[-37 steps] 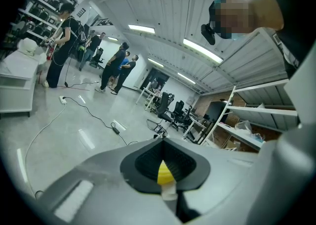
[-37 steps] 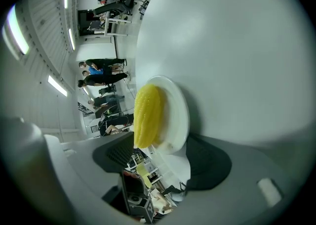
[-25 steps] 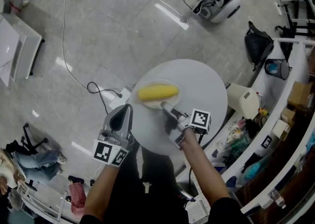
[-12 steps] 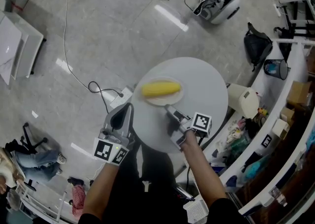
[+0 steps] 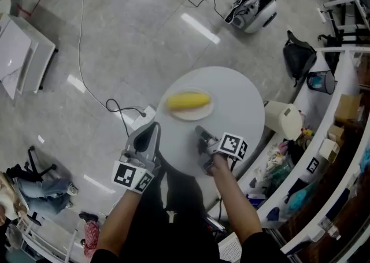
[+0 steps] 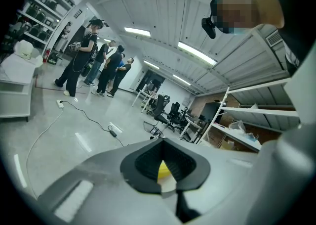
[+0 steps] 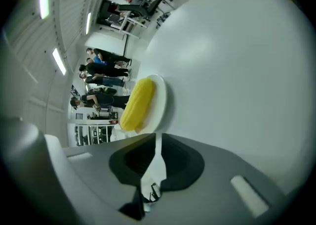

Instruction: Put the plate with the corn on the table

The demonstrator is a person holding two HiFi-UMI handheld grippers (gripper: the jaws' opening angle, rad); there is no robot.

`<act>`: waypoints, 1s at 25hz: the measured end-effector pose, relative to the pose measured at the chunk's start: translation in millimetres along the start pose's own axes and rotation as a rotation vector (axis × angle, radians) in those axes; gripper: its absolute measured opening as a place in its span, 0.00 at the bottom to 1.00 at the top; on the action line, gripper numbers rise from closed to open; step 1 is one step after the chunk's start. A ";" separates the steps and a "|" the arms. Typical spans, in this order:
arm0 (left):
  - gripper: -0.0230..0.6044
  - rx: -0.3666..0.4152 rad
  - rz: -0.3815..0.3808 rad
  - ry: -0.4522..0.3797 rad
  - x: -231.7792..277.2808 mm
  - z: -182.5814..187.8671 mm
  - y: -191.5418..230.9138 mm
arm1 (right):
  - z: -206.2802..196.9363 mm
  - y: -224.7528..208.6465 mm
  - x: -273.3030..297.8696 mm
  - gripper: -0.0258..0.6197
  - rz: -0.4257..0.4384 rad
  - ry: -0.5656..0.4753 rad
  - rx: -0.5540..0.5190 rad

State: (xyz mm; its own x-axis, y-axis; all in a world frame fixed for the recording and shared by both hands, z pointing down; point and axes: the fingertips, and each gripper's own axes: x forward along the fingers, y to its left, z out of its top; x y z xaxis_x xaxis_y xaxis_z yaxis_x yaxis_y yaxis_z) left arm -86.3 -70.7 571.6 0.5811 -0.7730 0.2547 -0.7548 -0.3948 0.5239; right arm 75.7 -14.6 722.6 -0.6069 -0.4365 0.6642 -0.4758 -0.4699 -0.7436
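The plate [image 5: 193,115] with the corn [image 5: 188,102] sits on the round table [image 5: 237,100], mid-frame. The right gripper [image 5: 200,133] has let go and backed away. Its jaws have just been closing on nothing. The left gripper [image 5: 151,127] is closed and empty. The job looks done.

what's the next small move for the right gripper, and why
Probably just draw the right gripper back off the round table. The plate already lies flat there with the corn on it, and the gripper sits clear of its rim; its jaws have just been closing with nothing between them, so the placing looks done.
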 end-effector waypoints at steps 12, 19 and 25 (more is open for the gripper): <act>0.04 0.007 -0.019 -0.042 -28.1 30.6 -32.7 | -2.5 49.4 -33.1 0.05 0.014 -0.103 -0.192; 0.04 0.045 -0.053 -0.048 -52.2 57.7 -62.5 | -9.7 96.4 -69.1 0.05 0.059 -0.176 -0.297; 0.04 0.066 -0.093 -0.060 -73.9 72.9 -92.1 | -20.9 136.8 -109.0 0.05 0.062 -0.252 -0.440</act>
State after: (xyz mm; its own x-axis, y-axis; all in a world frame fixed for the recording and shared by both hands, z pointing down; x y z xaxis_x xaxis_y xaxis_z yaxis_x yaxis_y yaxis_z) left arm -82.0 -13.4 445.3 0.6319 -0.7589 0.1573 -0.7178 -0.4966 0.4879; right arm 63.5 -15.2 546.9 -0.4959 -0.6501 0.5758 -0.6997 -0.0936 -0.7083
